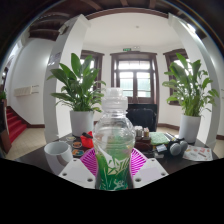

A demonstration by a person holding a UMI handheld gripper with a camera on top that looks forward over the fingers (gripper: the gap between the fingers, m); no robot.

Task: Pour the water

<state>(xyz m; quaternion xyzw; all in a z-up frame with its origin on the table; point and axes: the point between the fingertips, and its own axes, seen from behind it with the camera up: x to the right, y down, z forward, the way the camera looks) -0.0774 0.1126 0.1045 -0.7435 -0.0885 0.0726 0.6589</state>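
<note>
Upright clear bottle [114, 135], green label

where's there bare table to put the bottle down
The gripper is shut on the bottle. Bare table lies beside the white mug, on the side away from the bottle. Beyond the bottle it is crowded: small items fill the stretch toward the potted plant.

Camera rides low behind the fingers [84, 168], facing forward, close.

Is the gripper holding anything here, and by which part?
Yes: the gripper holds a clear water bottle upright, both pads pressing its lower body at the green label.
</note>
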